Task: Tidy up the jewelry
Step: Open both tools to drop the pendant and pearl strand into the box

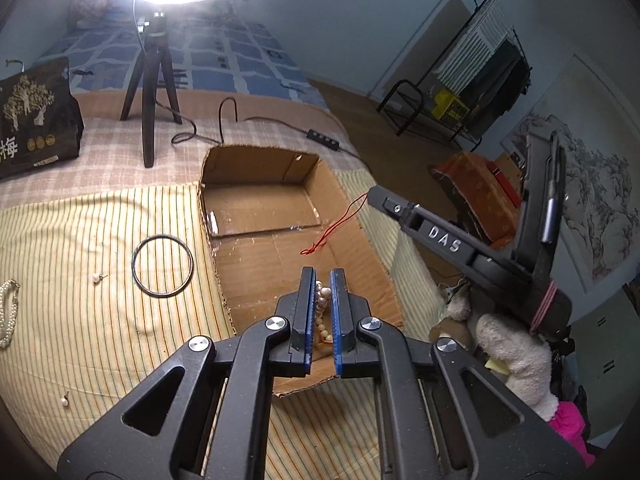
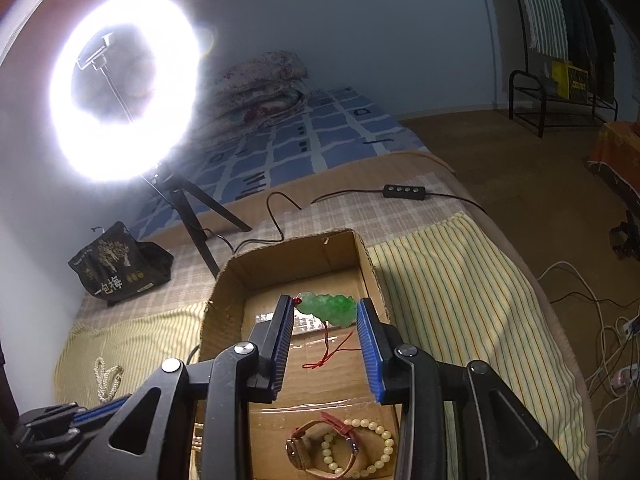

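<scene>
My left gripper (image 1: 321, 280) is shut on a pearl strand (image 1: 322, 312) and holds it over the near part of the open cardboard box (image 1: 376, 248). My right gripper (image 2: 325, 306) is shut on a green jade pendant (image 2: 329, 307), held above the box (image 2: 224, 280); its red cord (image 2: 326, 350) hangs down, and the cord also shows in the left wrist view (image 1: 328, 236). A brown-strap watch (image 2: 316, 446) and a pale bead bracelet (image 2: 374, 446) lie in the box. On the striped cloth lie a dark bangle (image 1: 163, 266), two pearl studs (image 1: 98, 277) (image 1: 64, 400) and a pearl bracelet (image 1: 9, 312).
A ring light on a black tripod (image 1: 150, 92) stands behind the box, its cable and switch (image 1: 322, 139) trailing right. A black printed bag (image 1: 34, 118) sits at the far left. A plush toy (image 1: 516, 356) lies off the bed's right edge.
</scene>
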A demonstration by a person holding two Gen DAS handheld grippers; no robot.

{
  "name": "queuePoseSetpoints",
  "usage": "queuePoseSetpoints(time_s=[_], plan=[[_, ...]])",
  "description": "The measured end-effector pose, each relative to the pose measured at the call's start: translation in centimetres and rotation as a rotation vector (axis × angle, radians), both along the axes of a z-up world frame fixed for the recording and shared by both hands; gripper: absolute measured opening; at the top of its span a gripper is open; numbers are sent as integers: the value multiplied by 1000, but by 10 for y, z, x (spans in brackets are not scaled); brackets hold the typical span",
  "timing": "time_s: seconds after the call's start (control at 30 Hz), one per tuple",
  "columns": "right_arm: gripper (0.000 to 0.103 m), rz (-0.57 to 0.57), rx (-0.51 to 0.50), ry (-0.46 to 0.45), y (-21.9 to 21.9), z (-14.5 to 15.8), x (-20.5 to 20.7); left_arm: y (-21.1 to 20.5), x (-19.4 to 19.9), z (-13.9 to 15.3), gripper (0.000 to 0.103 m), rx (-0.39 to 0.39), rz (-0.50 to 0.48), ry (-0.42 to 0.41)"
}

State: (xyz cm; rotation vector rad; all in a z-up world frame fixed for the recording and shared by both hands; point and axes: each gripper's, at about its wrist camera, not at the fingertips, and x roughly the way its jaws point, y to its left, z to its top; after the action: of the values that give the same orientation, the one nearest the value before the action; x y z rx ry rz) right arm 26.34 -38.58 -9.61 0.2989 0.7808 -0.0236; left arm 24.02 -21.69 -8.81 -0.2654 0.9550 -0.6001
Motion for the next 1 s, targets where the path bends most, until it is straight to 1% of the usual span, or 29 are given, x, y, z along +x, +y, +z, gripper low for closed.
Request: queuePoseSetpoints(time_s=[0.13,0.17,0.37,0.57,1.0], plan=[[33,-12,24,16,-5,-6,1,-2,2,-11,5,23,-8,25],[35,-15,29,19,-6,-7,1,-3,2,-13,5,27,-9,33],[36,-26,27,37,-8,-11,1,-2,3,-18,5,49,-4,46],[49,-39,25,36,-9,-10,-1,4,3,-19,5,63,7,47],[49,-25,4,28,1,-3,-9,26,-5,-13,5,100,45,27]])
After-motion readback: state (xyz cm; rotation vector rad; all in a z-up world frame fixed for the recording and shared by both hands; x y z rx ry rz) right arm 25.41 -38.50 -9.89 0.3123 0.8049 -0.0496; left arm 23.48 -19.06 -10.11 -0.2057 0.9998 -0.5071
